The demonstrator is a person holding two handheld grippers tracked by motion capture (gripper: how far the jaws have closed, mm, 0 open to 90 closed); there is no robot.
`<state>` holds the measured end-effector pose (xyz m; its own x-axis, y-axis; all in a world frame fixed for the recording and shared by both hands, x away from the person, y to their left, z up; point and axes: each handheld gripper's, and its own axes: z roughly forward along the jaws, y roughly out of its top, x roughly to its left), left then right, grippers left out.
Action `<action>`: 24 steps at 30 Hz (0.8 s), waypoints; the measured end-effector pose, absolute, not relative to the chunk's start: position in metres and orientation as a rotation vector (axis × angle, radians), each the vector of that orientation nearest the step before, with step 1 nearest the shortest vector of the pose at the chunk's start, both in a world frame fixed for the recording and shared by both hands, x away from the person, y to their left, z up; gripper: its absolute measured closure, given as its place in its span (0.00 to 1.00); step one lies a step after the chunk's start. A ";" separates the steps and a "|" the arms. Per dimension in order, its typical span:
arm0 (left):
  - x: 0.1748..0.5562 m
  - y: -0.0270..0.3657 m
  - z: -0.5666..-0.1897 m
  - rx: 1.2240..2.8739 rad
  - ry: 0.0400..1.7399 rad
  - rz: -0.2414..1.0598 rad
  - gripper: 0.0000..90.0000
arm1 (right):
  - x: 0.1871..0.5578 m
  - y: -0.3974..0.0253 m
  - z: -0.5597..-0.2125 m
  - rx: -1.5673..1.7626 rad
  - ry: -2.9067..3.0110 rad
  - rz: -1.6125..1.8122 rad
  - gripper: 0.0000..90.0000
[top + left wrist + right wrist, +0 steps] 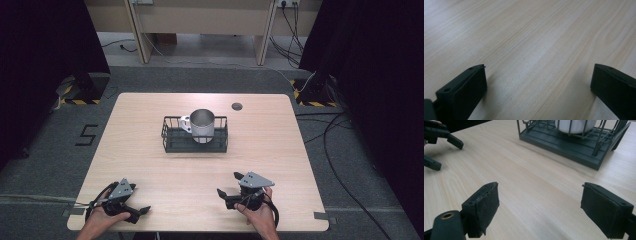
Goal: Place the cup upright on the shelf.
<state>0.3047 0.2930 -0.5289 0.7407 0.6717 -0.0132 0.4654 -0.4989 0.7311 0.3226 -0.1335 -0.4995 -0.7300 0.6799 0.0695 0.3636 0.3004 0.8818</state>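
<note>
A dark wire basket (pixel 172 141) stands at the middle of the wooden table (pixel 150 110), with a pale grey mug (pixel 202 124) upright inside it, handle to the left. My left gripper (pixel 140 213) rests near the front left edge, open, above bare wood (pixel 539 66). Its fingers (pixel 466 87) stand wide apart with nothing between them. My right gripper (pixel 228 184) sits at the front right, open and empty (pixel 540 185), pointing toward the basket (pixel 574 150) and the mug's base (pixel 574 126). The left gripper (pixel 439 143) appears at the upper left of the right gripper view.
A small round dark grommet (pixel 237 106) sits in the table behind the basket. Black curtains flank both sides. Cables (pixel 345 185) trail over the grey floor at right, and a "5" marking (pixel 86 134) lies at left. Light wooden furniture (pixel 200 20) stands beyond.
</note>
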 end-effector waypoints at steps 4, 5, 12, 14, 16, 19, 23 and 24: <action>0.305 0.293 -0.529 2.189 0.852 0.353 0.00 | 0.319 -0.135 -0.503 0.957 2.262 1.398 0.17; 0.305 0.293 -0.529 2.188 0.852 0.353 0.00 | 0.318 -0.136 -0.504 0.961 2.263 1.397 0.17; 0.305 0.293 -0.529 2.188 0.852 0.353 0.00 | 0.312 -0.136 -0.510 0.967 2.294 1.346 0.17; 0.305 0.293 -0.529 2.189 0.852 0.353 0.00 | 0.311 -0.136 -0.512 0.973 2.305 1.331 0.17; 0.305 0.293 -0.529 2.189 0.852 0.353 0.00 | 0.310 -0.136 -0.512 0.971 2.314 1.311 0.17; 0.305 0.293 -0.529 2.189 0.852 0.353 0.00 | 0.308 -0.135 -0.514 0.975 2.321 1.286 0.17; 0.305 0.293 -0.529 2.189 0.852 0.353 0.00 | 0.306 -0.134 -0.518 0.975 2.340 1.257 0.17; 0.305 0.293 -0.529 2.189 0.852 0.353 0.00 | 0.306 -0.134 -0.519 0.975 2.349 1.233 0.17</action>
